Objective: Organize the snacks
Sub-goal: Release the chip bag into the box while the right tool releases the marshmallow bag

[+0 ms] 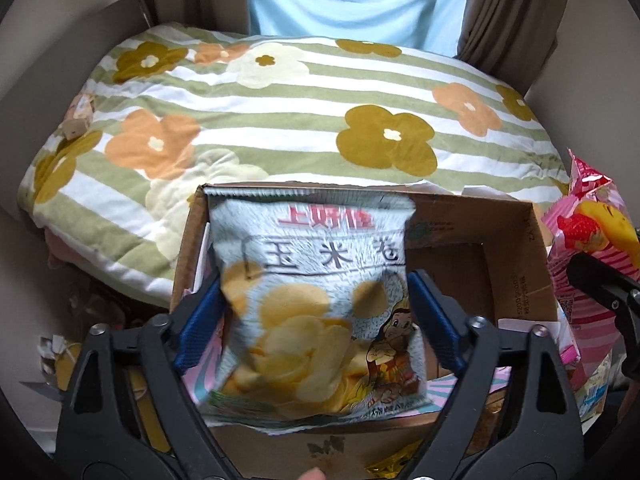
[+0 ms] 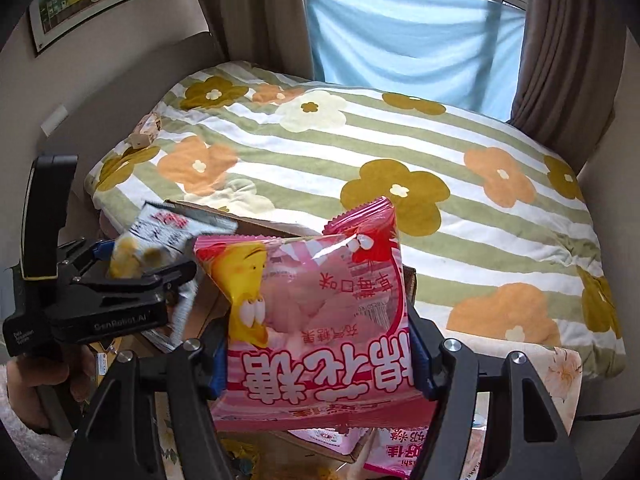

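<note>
Two snack bags at the open brown cardboard box [image 1: 516, 264] by the flowered bed quilt [image 1: 280, 120]
Left gripper [image 1: 320, 312] fingers spread, releasing pale-blue corn-chip bag [image 1: 320, 280] into box; right gripper [image 2: 320, 356] fingers pinch pink marshmallow bag [image 2: 312, 312] above it, queued for boxing

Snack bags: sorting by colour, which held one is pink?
The pink marshmallow bag in the right gripper; the left gripper's bag is pale blue-grey.
</note>
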Action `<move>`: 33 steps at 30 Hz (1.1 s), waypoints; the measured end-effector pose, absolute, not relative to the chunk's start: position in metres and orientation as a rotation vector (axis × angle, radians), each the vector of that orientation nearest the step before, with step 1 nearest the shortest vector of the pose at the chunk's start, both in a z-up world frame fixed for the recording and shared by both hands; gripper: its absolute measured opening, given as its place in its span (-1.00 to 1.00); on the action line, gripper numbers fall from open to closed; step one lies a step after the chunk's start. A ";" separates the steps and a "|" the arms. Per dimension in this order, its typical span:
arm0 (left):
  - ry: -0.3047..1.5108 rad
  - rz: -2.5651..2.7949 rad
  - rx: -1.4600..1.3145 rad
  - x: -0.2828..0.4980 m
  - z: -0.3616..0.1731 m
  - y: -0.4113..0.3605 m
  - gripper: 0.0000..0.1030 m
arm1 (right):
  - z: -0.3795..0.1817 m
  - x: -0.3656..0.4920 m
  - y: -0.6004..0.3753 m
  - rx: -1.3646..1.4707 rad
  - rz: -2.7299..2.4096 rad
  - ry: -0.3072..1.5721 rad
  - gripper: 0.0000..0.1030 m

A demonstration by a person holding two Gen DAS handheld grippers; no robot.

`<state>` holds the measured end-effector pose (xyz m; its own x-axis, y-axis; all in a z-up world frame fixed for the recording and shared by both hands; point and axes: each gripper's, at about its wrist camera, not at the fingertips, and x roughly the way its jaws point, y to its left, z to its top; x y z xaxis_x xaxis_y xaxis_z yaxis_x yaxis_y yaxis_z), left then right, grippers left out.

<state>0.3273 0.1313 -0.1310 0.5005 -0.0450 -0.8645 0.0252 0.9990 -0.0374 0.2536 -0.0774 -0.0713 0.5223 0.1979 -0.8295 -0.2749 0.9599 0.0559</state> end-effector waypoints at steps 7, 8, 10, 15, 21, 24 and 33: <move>1.064 -0.042 0.025 0.324 -0.143 0.131 0.99 | -0.089 0.263 -0.074 -0.067 0.282 1.037 0.25; 1.068 -0.046 0.021 0.322 -0.144 0.131 0.99 | -0.092 0.263 -0.073 -0.068 0.284 1.044 0.25; 1.077 -0.052 0.025 0.316 -0.146 0.129 0.99 | -0.097 0.264 -0.072 -0.065 0.286 1.061 0.25; 1.084 -0.064 0.039 0.308 -0.148 0.125 0.99 | -0.105 0.274 -0.066 -0.028 0.300 1.096 0.25; 1.091 -0.065 0.039 0.302 -0.148 0.127 0.99 | -0.119 0.288 -0.056 -0.024 0.298 1.144 0.27; 1.090 -0.060 0.052 0.299 -0.147 0.129 0.99 | -0.127 0.293 -0.056 -0.003 0.290 1.166 0.27; 1.085 -0.056 0.067 0.290 -0.146 0.135 0.99 | -0.134 0.292 -0.058 0.052 0.257 1.156 1.00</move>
<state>0.2905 0.1346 -0.1462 0.4657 -0.0123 -0.8849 0.0781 0.9966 0.0272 0.2925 -0.0579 -0.1337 0.3769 0.2279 -0.8978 -0.1742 0.9694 0.1730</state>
